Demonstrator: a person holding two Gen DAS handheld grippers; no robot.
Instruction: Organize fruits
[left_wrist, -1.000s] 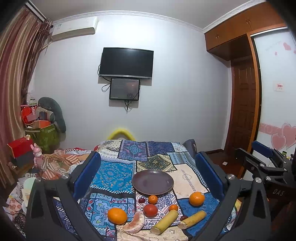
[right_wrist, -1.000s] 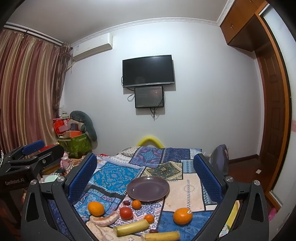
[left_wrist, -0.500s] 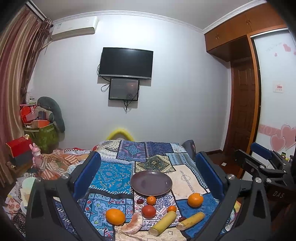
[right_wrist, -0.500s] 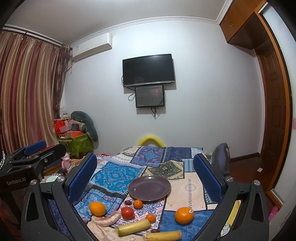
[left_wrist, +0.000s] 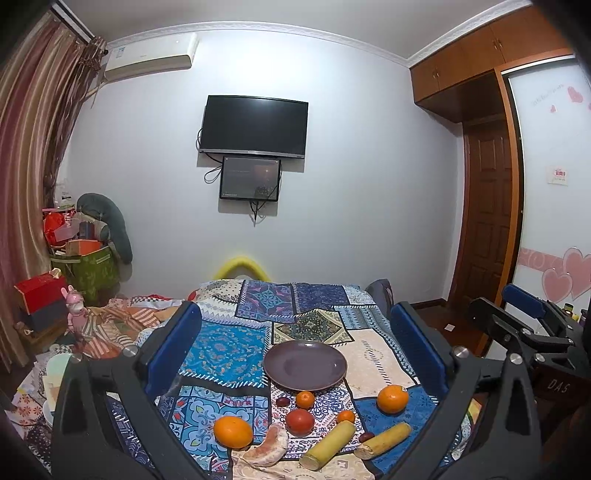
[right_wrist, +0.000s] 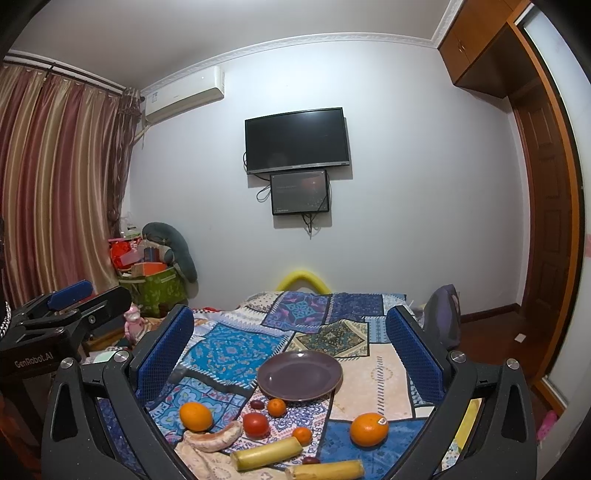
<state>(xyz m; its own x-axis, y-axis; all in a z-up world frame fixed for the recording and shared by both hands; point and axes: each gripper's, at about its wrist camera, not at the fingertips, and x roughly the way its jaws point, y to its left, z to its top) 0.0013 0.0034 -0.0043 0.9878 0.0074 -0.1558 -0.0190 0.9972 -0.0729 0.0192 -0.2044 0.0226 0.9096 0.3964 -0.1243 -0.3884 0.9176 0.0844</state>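
Note:
An empty purple plate lies on a patchwork cloth. In front of it lie two large oranges, two small mandarins, a red tomato, a peeled fruit segment, two yellow-green cane pieces and small dark dates. My left gripper is open, held above and short of the fruits, empty. My right gripper is open and empty too, beside it.
The right gripper shows at the right edge of the left wrist view; the left gripper shows at the left edge of the right wrist view. Clutter, boxes and a pink toy stand left of the cloth. A dark bag stands at its right.
Both views have drifted slightly; the fruits and plate sit a little lower and nearer in frame. Nothing was grasped or moved.

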